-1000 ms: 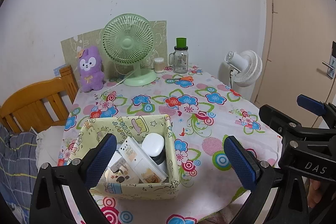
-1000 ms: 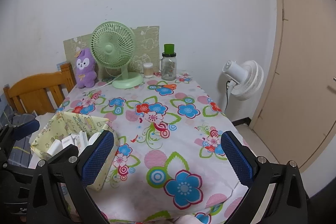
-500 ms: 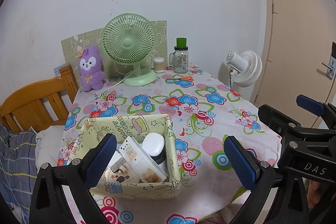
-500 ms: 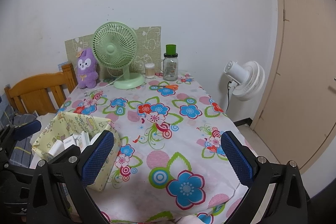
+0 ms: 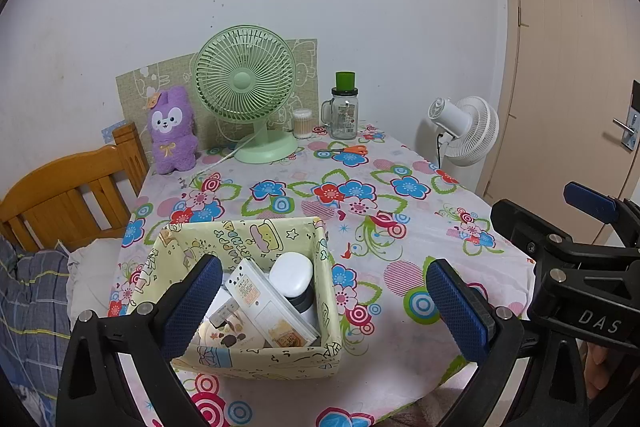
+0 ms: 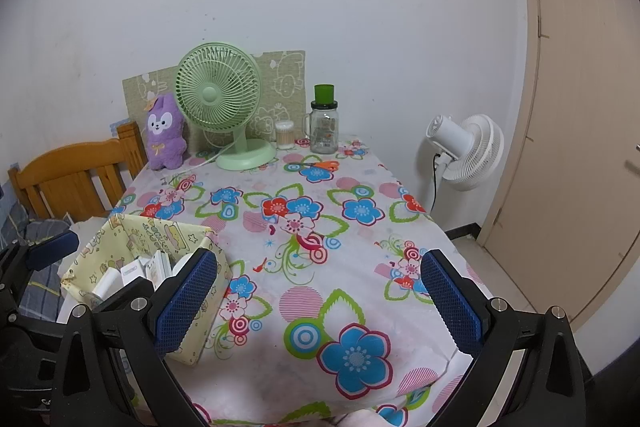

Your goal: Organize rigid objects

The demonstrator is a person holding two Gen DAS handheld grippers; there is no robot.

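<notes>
Currently, the left tool (image 5: 320,307) is held wide apart with nothing between its blue pads, raised above the near edge of the surface (image 5: 400,227), which is covered by a flowered cloth. Just below and ahead of it a pale yellow patterned box (image 5: 256,355) is set on the surface, and inside it a white rounded container (image 5: 291,273), a flat white packet with an orange label (image 5: 266,307) and some smaller cards are seen packed together. The right tool (image 6: 318,301) is likewise spread wide and empty, held over the bare cloth to the right of the box (image 6: 136,239). At the far end, against the wall, a purple plush toy (image 5: 172,129), a green desk fan (image 5: 245,91), a small tub of cotton swabs (image 5: 302,123) and a glass jar with a green cap (image 5: 345,109) are lined up, well apart from the box. Orange-handled scissors (image 5: 350,149) are laid flat just in front of the jar.
</notes>
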